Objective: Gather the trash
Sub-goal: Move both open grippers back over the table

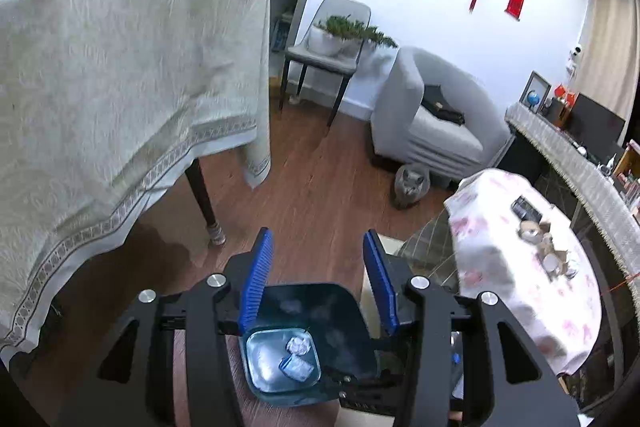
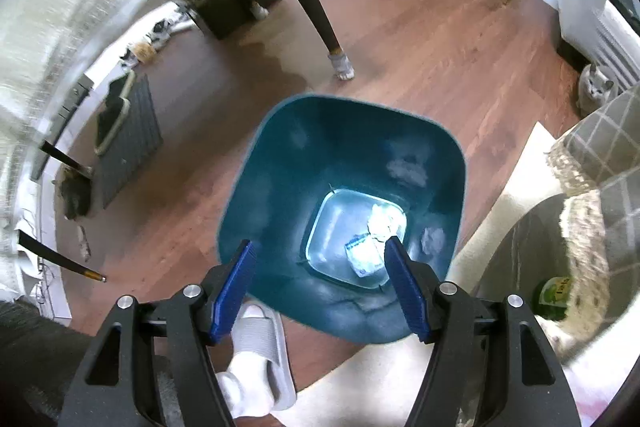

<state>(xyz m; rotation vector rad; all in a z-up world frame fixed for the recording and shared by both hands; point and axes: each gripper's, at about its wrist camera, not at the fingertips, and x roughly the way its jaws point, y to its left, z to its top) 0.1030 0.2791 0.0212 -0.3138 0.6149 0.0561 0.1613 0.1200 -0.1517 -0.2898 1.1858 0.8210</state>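
Over the teal bin (image 2: 340,187), the right gripper (image 2: 320,267) hangs with fingers spread and empty; crumpled trash (image 2: 380,231) lies at its floor. Left gripper (image 1: 316,279), spread too, should seek litter toward two o'clock.

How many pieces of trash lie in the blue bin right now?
2. A crumpled white paper ball lies at the far right of the bin floor; a blue-and-white wrapper lies beside it, nearer the camera. The right gripper's finger may hide more.
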